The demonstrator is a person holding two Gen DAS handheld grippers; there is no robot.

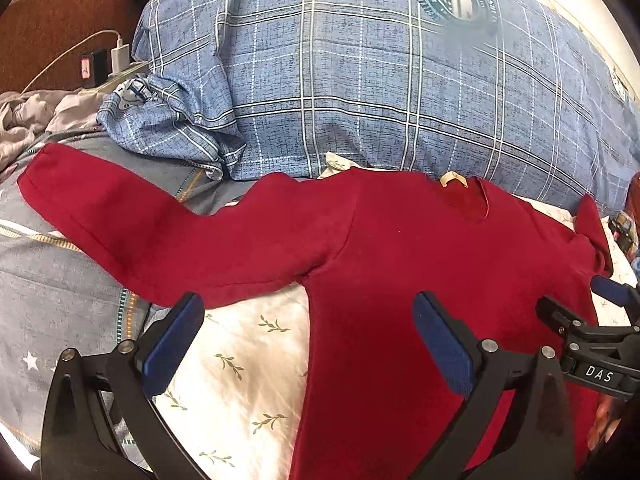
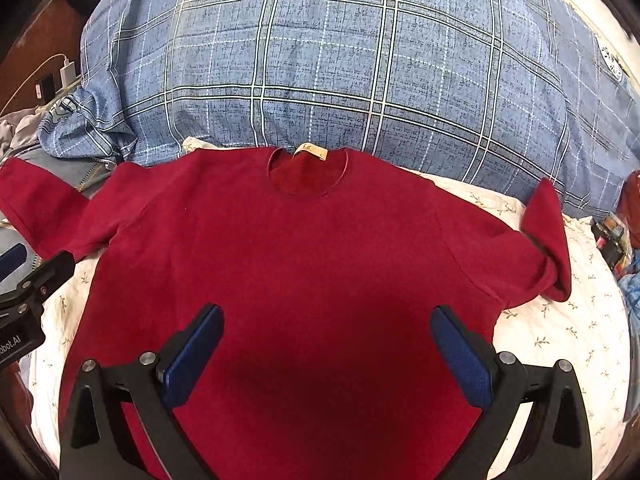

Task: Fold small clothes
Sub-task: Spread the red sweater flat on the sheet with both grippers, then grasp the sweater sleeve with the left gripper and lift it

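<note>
A small red long-sleeved sweater [image 2: 304, 256] lies flat on the white leaf-print sheet [image 2: 560, 332], neck with a tan label toward the quilt. Its left sleeve [image 1: 132, 224] stretches out straight. Its right sleeve [image 2: 548, 232] is bent and folded back at the cuff. My left gripper [image 1: 308, 320] is open and empty over the sweater's left side edge. My right gripper [image 2: 326, 332] is open and empty above the middle of the body. The right gripper also shows in the left wrist view [image 1: 576, 300], and the left gripper shows in the right wrist view [image 2: 32, 264].
A blue plaid quilt [image 2: 360, 72] is heaped behind the sweater. A grey star-print cover [image 1: 52, 300] lies at the left. A charger and cable [image 1: 120, 52] sit at the far left. Small items [image 2: 610, 240] lie at the right edge.
</note>
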